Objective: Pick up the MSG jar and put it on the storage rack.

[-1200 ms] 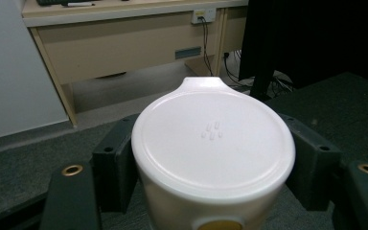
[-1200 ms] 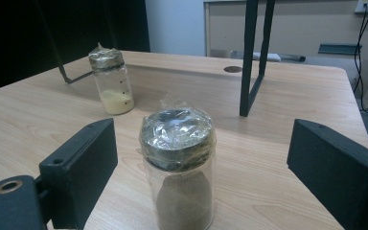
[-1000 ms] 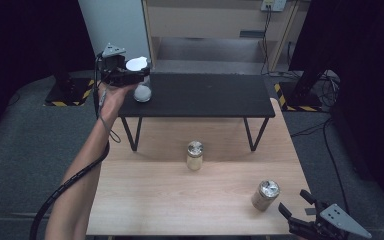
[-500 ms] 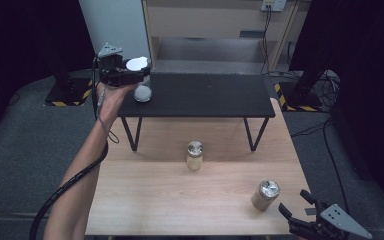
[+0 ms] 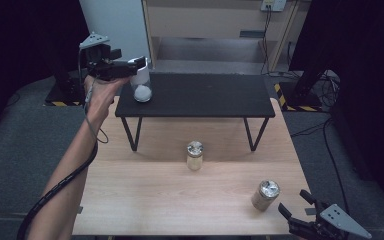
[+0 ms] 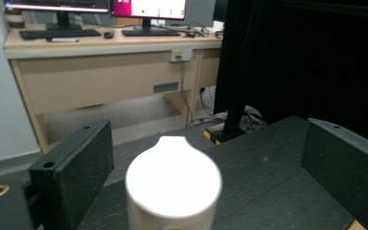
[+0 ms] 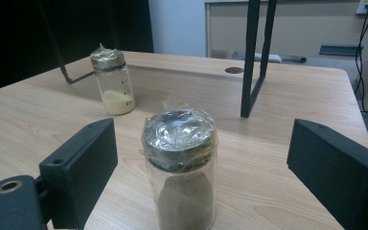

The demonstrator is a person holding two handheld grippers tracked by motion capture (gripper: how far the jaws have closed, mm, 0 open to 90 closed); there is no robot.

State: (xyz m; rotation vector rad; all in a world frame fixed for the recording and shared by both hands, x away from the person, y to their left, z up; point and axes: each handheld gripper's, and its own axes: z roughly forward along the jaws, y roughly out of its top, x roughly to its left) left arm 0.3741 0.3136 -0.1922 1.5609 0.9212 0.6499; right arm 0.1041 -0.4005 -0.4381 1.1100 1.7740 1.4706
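Observation:
A jar with a white cap and white powder (image 5: 142,90) stands at the left end of the black raised shelf (image 5: 210,95). My left gripper (image 5: 141,63) is level at the height of its cap. Its jaws have just been opening. In the left gripper view the white cap (image 6: 172,184) sits between them with a gap on each side. Near the table's front right corner, my right gripper (image 5: 294,201) is open around a foil-topped jar of brown powder (image 5: 266,194). In the right gripper view that jar (image 7: 179,167) stands between the jaws, touching neither.
A jar of yellow powder (image 5: 195,155) stands mid-table in front of the shelf, seen again as the yellow powder jar (image 7: 112,81) to the left. The shelf's black legs (image 7: 251,57) rise behind the brown jar. The wooden table (image 5: 145,200) has free room at the left.
The left gripper's jaws have opened and let go of the white-capped jar. The hand has drawn back to the left and slightly up. The right gripper has not moved.

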